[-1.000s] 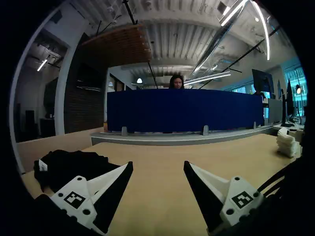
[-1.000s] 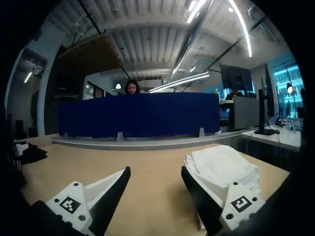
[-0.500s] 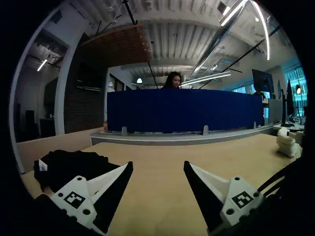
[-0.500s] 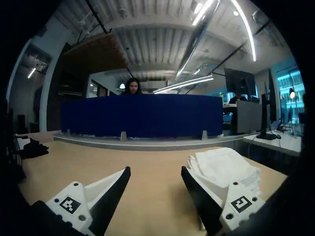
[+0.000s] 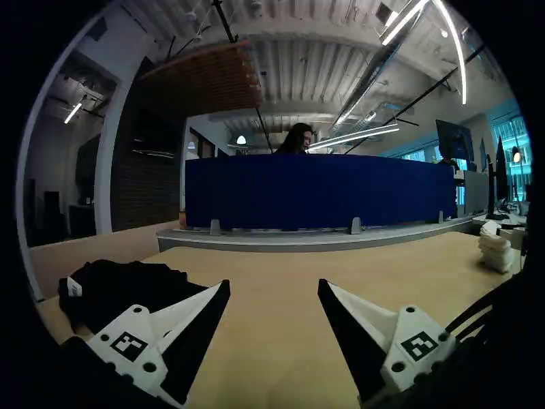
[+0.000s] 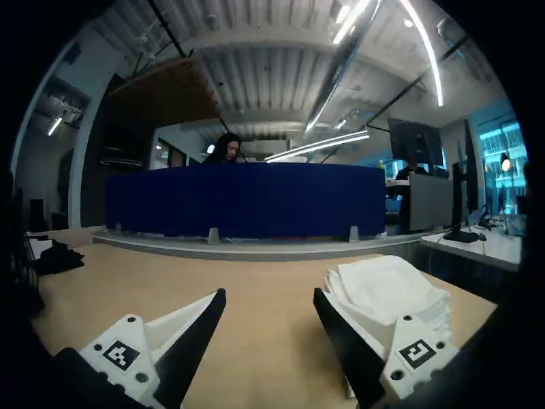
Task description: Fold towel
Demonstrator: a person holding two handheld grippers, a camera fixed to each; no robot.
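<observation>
A stack of folded white towels (image 6: 388,291) lies on the wooden table (image 6: 266,300) just ahead and to the right of my right gripper (image 6: 269,305), which is open and empty. The same white stack (image 5: 496,249) appears far right in the left gripper view. A heap of black cloth (image 5: 122,286) sits at the left, partly behind the left finger of my left gripper (image 5: 274,294). That gripper is open too, low over bare table (image 5: 286,279). The black cloth (image 6: 58,259) is small at far left in the right gripper view.
A blue divider panel (image 5: 320,191) runs along the table's far edge, with a person's head (image 5: 295,140) behind it. Monitors (image 6: 414,144) and another desk (image 6: 477,245) stand to the right. Bare tabletop lies between the two piles.
Both grippers have stayed almost still; the right gripper view shifted slightly. The person behind the divider has moved a little to the left.
</observation>
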